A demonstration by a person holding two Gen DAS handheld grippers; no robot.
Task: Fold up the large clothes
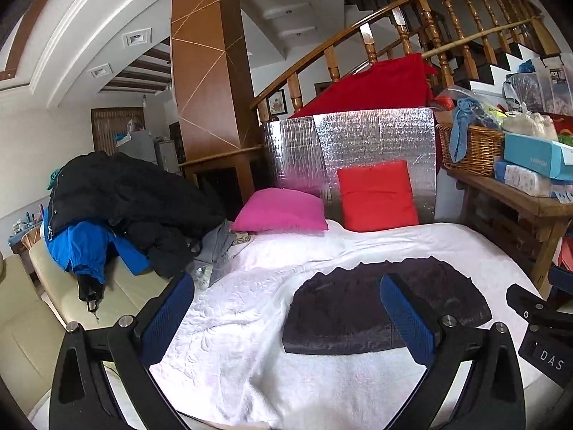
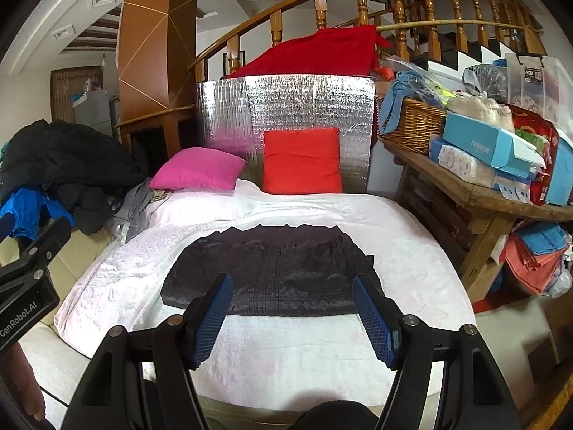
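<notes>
Your left gripper (image 1: pixel 286 308) and right gripper (image 2: pixel 292 310) hover spread wide and empty above the dark garment (image 2: pixel 272 272), already folded compact on the white blanket (image 2: pixel 304 351); the heaped coats (image 1: pixel 125 193) remain unfolded.

The dark garment (image 1: pixel 388 310) lies flat on the white quilted cover (image 1: pixel 250 322), already folded into a compact, roughly rectangular bundle. Its fabric is near-black with a faint purple cast and shows fine ribbing or pleat lines running across it. The near edge is straight and thick, showing stacked layers; the far edge is wavy and uneven. In the right wrist view the dark garment (image 2: pixel 279 268) sits centred on the white quilted cover (image 2: pixel 304 351), wider than it is deep, with both far corners sloping inward.
</notes>
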